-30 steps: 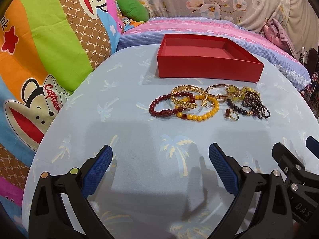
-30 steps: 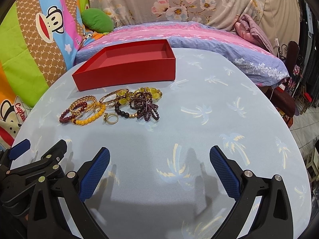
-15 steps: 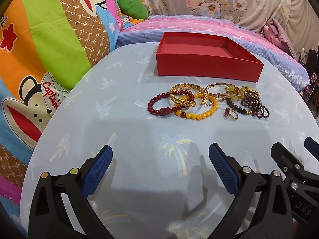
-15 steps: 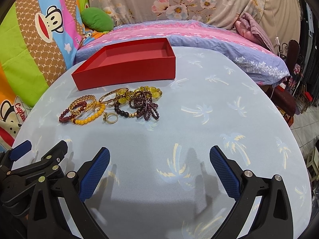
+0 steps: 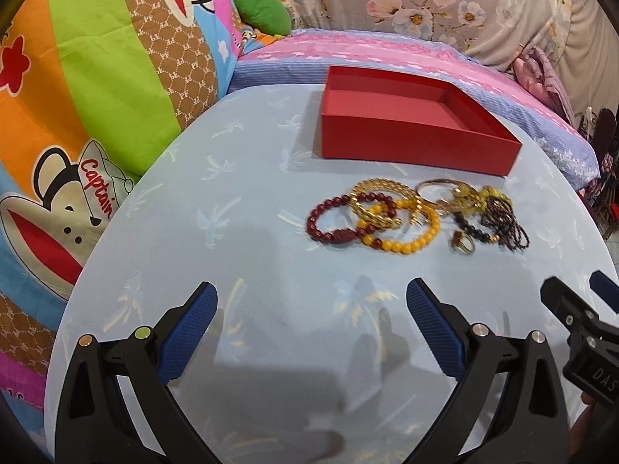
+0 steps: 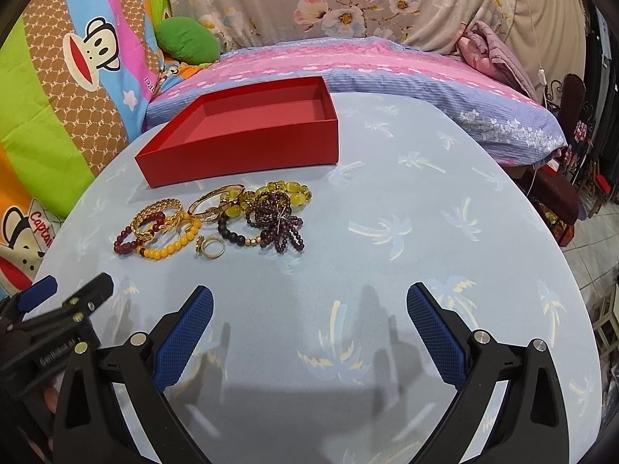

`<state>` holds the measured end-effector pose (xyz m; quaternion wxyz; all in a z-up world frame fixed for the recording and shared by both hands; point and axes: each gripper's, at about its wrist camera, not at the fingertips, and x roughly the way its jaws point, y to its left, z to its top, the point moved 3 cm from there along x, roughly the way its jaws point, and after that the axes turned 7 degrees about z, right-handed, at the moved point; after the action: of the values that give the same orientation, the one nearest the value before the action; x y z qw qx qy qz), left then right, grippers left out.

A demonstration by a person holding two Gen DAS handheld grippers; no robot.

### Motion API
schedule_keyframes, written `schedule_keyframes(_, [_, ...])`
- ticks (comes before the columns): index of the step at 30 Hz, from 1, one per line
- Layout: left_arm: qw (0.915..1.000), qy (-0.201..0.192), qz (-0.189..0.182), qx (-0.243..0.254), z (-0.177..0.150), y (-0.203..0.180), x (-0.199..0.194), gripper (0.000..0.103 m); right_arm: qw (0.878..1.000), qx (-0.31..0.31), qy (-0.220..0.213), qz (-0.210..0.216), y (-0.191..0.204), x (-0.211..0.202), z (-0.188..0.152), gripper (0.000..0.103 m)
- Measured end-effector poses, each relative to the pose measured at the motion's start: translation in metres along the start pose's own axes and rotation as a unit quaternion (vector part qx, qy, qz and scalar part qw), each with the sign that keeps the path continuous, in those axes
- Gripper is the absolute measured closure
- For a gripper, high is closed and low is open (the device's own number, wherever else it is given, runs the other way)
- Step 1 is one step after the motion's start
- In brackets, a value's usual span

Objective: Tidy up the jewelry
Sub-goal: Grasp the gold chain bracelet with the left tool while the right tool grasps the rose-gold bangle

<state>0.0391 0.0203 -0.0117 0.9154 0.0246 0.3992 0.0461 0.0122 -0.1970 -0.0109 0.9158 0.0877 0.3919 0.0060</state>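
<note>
Approach step: your left gripper [image 5: 311, 309] and right gripper [image 6: 309, 311] hover with jaws spread, empty. The jewelry pile [image 5: 416, 218] lies mid-frame before the empty red box [image 5: 416, 131]. Next, pinch one piece.

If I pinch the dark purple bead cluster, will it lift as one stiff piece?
Probably not. The dark purple bead cluster shows several loose strands splayed on the cloth, so it likely droops. It overlaps the yellow-green bead bracelet, so that may drag along. Round beads could slip between the pads.
</note>
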Motion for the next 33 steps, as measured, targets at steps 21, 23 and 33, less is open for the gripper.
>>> schedule_keyframes(21, [0.9984,0.019,-0.040,0.035,0.046,-0.057,0.053,0.023,1.000,0.006,0.016,-0.003,-0.008,0.032,0.022,0.008])
schedule_keyframes(23, [0.9982,0.026,-0.044,0.031,0.045,-0.056,0.057,0.030,1.000,0.007,0.018,-0.001,-0.009,0.034,0.023,0.008])
schedule_keyframes(33, [0.9970,0.007,-0.072,0.029,0.050,-0.055,0.048,0.050,1.000,0.006,0.018,0.012,-0.007,0.037,0.026,0.008])
